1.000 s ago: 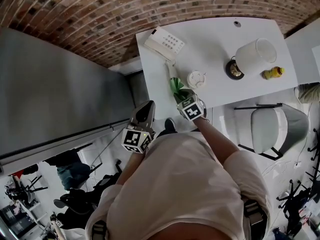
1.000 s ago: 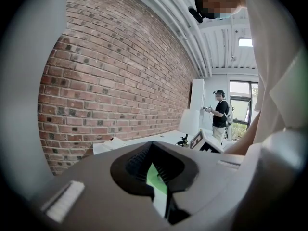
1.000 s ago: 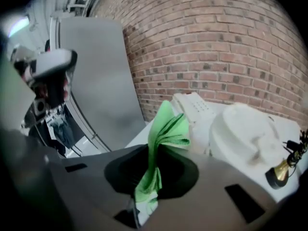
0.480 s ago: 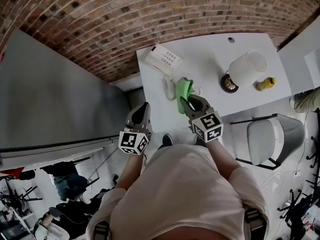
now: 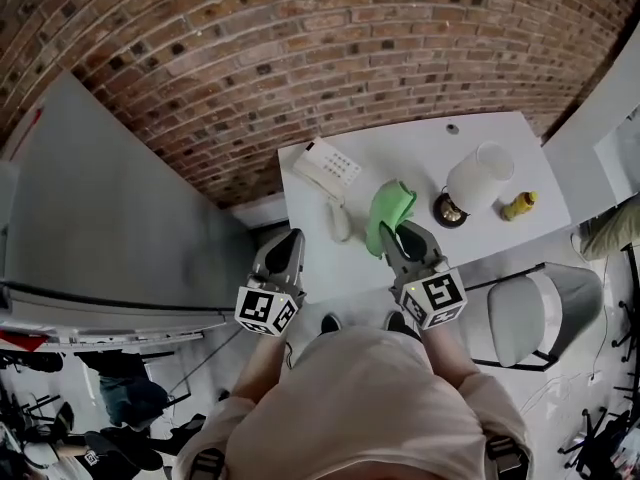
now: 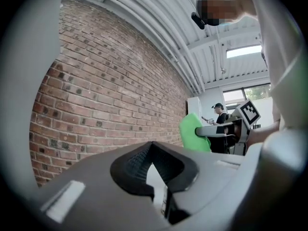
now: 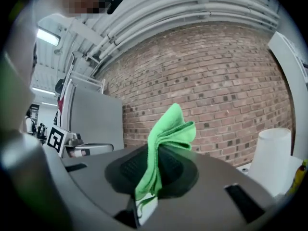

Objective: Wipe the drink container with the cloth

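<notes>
1 green cloth [image 7: 166, 134], folded and bunched, pinched between the jaws of the right gripper [image 7: 153, 177]; its top stands up past them, held in the air; 1 white drink container [image 5: 478, 176], upright on the white table [image 5: 400, 158], well apart from the cloth.

white telephone [image 5: 327, 166], brick wall [image 5: 300, 58], grey chair [image 5: 528, 306]

Soft, nappy bright green cloth [image 5: 390, 211]; smooth, matt plastic on the tall white drink container [image 5: 478, 176]; smooth white surface [image 5: 400, 153]; rough red brick wall [image 5: 300, 48].
</notes>
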`<act>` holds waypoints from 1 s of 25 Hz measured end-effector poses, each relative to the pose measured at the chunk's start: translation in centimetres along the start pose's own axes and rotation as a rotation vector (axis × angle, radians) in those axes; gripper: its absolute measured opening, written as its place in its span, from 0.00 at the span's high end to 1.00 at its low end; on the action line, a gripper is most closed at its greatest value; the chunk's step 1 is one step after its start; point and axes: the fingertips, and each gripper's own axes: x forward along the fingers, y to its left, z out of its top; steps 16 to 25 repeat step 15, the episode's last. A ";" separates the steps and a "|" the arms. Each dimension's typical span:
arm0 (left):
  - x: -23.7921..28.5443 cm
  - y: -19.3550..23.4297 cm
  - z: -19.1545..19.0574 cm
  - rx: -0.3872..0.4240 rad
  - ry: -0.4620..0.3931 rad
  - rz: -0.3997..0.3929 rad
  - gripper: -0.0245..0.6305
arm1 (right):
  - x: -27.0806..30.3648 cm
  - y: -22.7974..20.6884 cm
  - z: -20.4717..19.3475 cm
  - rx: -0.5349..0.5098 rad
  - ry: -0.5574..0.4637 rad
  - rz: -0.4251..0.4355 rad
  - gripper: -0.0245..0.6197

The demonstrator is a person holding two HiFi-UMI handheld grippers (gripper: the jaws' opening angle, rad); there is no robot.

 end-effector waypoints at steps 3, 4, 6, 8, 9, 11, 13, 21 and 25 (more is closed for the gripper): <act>-0.2 -1.4 1.8 0.015 -0.017 -0.021 0.95 | -0.7 0.5 1.6 -0.019 -0.036 -0.011 0.91; -0.3 -1.7 2.3 0.015 -0.026 -0.026 0.95 | -0.9 0.7 1.9 -0.029 -0.042 -0.011 0.91; -0.3 -2.1 3.0 0.025 -0.041 -0.035 0.95 | -1.1 0.9 2.3 -0.038 -0.053 -0.007 0.91; -0.4 -2.6 3.4 0.041 -0.047 -0.050 0.95 | -1.1 1.0 2.5 -0.044 -0.058 -0.007 0.91; -0.5 -2.9 3.4 0.047 -0.047 -0.059 0.95 | -1.2 1.1 2.5 -0.046 -0.059 -0.009 0.91; -0.9 -3.5 3.4 0.050 -0.047 -0.072 0.95 | -1.5 1.4 2.4 -0.049 -0.060 -0.012 0.91; -1.6 -4.0 3.4 0.046 -0.051 -0.076 0.95 | -2.0 1.8 2.5 -0.055 -0.064 -0.016 0.91; -2.3 -4.4 3.5 0.041 -0.056 -0.079 0.95 | -2.4 2.4 2.6 -0.061 -0.067 -0.019 0.91; -2.3 -4.4 3.5 0.041 -0.056 -0.079 0.95 | -2.4 2.4 2.6 -0.061 -0.067 -0.019 0.91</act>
